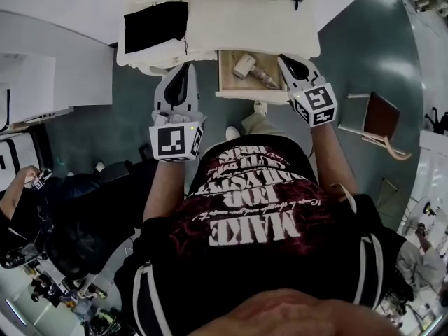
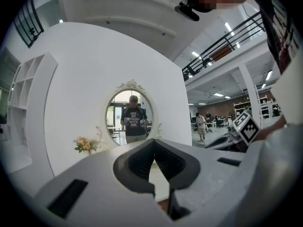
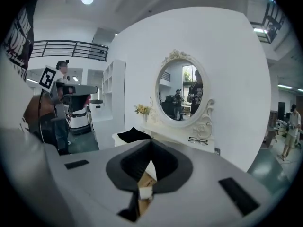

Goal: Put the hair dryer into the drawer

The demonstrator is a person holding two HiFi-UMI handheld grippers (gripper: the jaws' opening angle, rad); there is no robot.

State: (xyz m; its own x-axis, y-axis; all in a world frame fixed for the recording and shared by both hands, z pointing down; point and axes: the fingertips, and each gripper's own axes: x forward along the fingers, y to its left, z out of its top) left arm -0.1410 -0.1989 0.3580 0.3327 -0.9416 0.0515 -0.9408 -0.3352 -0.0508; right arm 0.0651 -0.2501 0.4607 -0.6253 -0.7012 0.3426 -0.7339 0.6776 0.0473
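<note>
The white hair dryer (image 1: 250,70) lies inside the open wooden drawer (image 1: 225,84) of the white dressing table (image 1: 231,19). My left gripper (image 1: 187,66) hangs left of the drawer, in front of the table edge, its jaws together and holding nothing. My right gripper (image 1: 282,59) is over the drawer's right end, above the dryer, shut and holding nothing too. In the left gripper view the left gripper (image 2: 152,142) points level at the table's oval mirror (image 2: 131,111). In the right gripper view the right gripper (image 3: 150,144) tilts down at the table, with a bit of wood showing through the gap behind the tips.
A black cloth (image 1: 155,25) lies on the tabletop's left part, with flowers (image 3: 141,109) behind it and glasses (image 3: 198,140) under the mirror (image 3: 182,91). A small stand with a brown item (image 1: 381,117) is on the floor to the right. Another person (image 1: 21,187) is at the far left.
</note>
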